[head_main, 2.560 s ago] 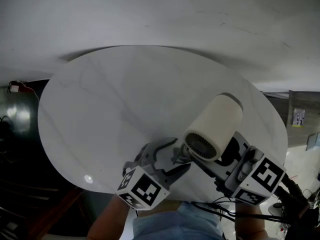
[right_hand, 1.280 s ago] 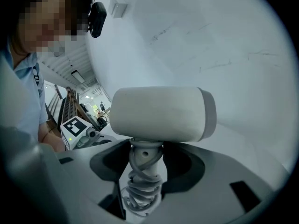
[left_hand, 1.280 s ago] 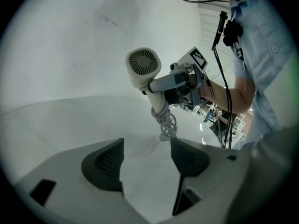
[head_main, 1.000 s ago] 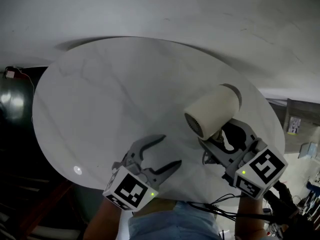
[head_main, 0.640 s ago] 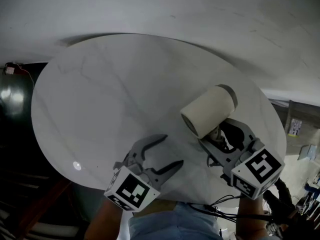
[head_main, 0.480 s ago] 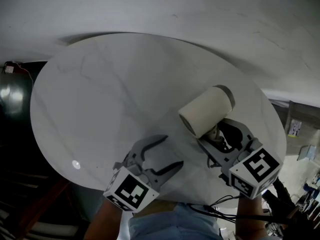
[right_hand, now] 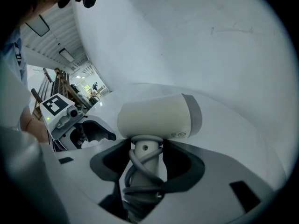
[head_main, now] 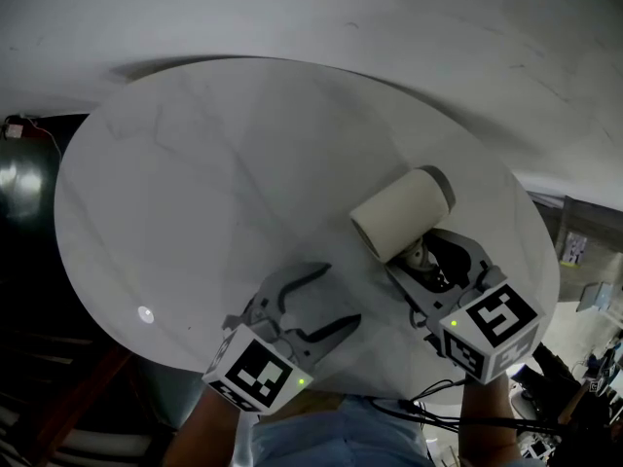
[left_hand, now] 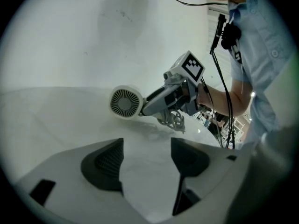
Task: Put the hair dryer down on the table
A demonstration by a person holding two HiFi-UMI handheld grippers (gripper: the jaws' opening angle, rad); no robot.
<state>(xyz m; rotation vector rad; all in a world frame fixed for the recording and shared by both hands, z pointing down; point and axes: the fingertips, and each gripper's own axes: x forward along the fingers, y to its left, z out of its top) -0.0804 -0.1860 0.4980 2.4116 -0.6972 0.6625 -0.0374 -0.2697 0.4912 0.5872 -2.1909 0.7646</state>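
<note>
A cream hair dryer with a grey nozzle end hangs low over the right part of the round white marble table. My right gripper is shut on its handle, which has the cord wound round it. In the right gripper view the handle stands between the dark pads under the barrel. Whether the barrel touches the table I cannot tell. My left gripper is open and empty near the table's front edge. The left gripper view looks past those open jaws at the dryer's grille.
A dark metal object stands off the table's left edge. Black cables trail from the right gripper near the person's blue shirt. A pale wall rises behind the table.
The right gripper has carried the hair dryer away from the left gripper and further over the table, with the barrel turned more sideways. In the last second it barely moves. The left gripper stays open.
</note>
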